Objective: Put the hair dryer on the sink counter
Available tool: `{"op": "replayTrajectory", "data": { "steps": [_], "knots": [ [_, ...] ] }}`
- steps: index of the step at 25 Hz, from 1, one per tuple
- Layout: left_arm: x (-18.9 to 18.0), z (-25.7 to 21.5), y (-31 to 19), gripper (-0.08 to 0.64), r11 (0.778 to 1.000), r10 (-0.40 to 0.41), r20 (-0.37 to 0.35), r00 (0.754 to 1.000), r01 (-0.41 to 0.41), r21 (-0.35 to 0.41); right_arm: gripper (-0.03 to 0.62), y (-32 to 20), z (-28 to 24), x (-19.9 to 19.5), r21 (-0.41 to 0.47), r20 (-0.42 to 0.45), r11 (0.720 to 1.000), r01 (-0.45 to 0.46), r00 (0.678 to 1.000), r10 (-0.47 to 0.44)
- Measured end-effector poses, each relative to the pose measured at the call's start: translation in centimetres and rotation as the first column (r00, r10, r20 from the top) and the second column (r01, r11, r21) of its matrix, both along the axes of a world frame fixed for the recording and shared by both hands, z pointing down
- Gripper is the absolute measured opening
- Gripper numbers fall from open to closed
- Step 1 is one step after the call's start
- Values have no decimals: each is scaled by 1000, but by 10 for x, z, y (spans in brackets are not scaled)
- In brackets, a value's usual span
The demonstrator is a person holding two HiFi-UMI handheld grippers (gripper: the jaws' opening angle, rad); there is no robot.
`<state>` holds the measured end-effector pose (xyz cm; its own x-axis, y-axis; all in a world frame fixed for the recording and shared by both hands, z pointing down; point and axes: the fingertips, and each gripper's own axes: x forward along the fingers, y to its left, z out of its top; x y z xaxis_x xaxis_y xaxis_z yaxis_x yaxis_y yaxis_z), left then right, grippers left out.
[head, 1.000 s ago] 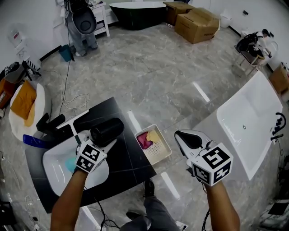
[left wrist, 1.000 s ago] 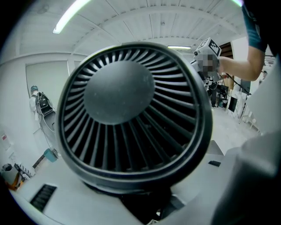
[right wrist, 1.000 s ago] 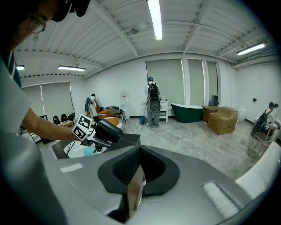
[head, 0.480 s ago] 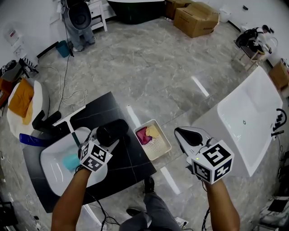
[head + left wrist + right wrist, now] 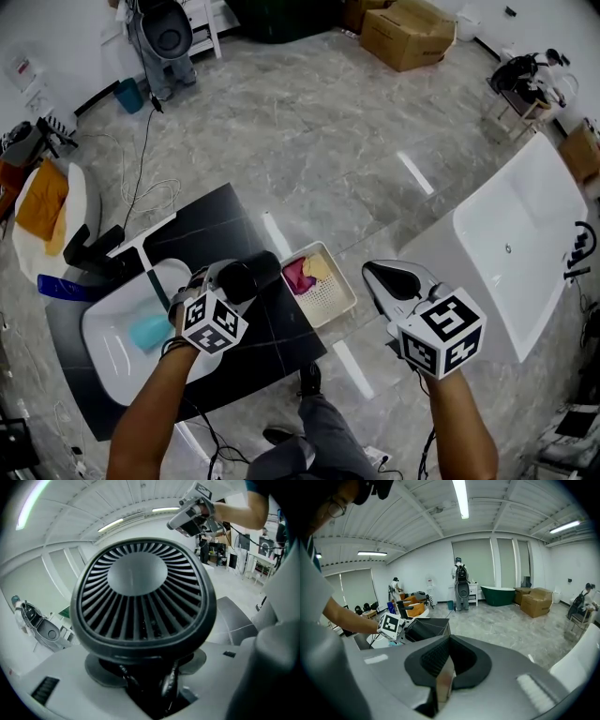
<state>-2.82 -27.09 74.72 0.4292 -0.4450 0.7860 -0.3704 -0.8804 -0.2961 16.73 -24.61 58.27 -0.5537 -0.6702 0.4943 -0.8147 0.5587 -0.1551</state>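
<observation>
Step in hand: carry, just short of set-down. The left tool (image 5: pixel 225 292) is clenched on the handle of the hair dryer (image 5: pixel 248 277), which sits over the right part of the black counter (image 5: pixel 272 345), just beside the white basin (image 5: pixel 108 342). Whether it touches the surface cannot be told.

Next move: lower onto bare counter, then release.

Keep clear of the basin rim and of the counter's right edge; a basket (image 5: pixel 349 302) stands on the floor beyond it. The right tool (image 5: pixel 392 287) is closed on nothing, well apart.
</observation>
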Motion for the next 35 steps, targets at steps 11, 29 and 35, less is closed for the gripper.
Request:
{"op": "replayTrajectory", "data": {
  "steps": [11, 29, 35],
  "knots": [
    [7, 16, 15, 261, 992, 120, 123, 985, -122, 10, 11, 4, 3, -5, -17, -1, 1000, -12, 1000, 12],
    [10, 9, 62, 345, 966, 246, 108, 963, -234, -112, 11, 18, -6, -20, -37, -4, 999, -11, 1000, 11],
    [5, 11, 80, 347, 965, 258, 142, 956, -247, -90, 11, 25, -10, -29, -42, -8, 999, 8, 1000, -8]
  ]
}}
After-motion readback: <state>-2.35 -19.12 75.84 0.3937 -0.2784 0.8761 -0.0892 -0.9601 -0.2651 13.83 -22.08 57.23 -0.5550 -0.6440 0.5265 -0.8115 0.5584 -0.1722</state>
